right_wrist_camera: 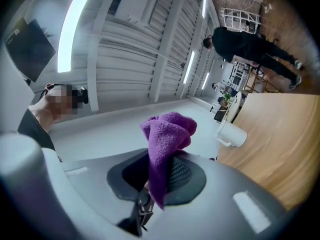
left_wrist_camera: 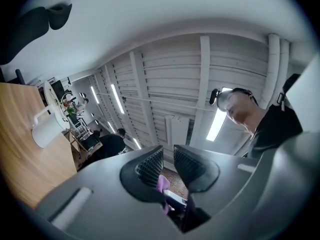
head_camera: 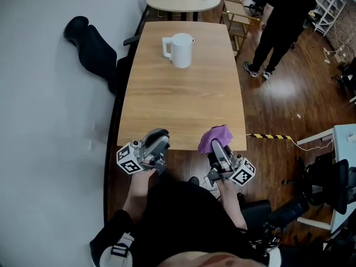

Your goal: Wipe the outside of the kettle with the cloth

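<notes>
The kettle (head_camera: 179,50) stands at the desk's (head_camera: 183,110) far end, well apart from both grippers. My right gripper (head_camera: 218,145) is clamped on the cloth (head_camera: 214,136); my left gripper (head_camera: 160,138) is closed and empty. I judge all the wiping is left.

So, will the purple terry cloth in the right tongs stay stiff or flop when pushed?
Probably floppy: the purple terry cloth bunches in folds above the right tongs. Likely light, since one pinch holds it up. Its fuzzy pile should grip rather than slip.
</notes>
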Demonstrator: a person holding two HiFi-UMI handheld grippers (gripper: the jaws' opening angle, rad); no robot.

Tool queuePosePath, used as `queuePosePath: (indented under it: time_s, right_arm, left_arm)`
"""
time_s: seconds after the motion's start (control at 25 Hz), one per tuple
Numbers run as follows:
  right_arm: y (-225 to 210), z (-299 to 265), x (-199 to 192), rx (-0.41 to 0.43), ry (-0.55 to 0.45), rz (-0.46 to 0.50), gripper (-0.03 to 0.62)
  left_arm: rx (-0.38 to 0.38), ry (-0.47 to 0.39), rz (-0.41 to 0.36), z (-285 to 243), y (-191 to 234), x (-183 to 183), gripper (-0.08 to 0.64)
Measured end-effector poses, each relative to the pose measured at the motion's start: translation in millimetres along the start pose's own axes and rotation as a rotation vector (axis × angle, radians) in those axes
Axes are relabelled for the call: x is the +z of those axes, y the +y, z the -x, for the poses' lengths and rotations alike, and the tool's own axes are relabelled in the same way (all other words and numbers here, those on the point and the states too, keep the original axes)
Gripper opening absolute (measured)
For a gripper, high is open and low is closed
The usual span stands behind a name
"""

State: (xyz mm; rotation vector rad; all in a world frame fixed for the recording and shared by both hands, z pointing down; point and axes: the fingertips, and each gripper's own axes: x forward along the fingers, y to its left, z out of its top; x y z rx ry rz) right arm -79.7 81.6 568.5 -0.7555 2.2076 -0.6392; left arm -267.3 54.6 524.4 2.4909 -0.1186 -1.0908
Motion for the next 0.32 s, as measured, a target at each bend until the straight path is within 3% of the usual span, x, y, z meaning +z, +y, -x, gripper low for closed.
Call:
queuePosePath:
  time_s: [0.16, 0.32]
  right_arm:
    - [2, -7, -3, -0.007, 0.01, -0.008, 0.048]
    - [25, -32, 24, 0.071, 0.024, 0.01, 0.048]
  left_arm:
    - [0.015, 0.007, -0.008, 5, -1, 6, 0.155]
    - [0.059, -0.001, -0.002, -13, 7, 9, 0.152]
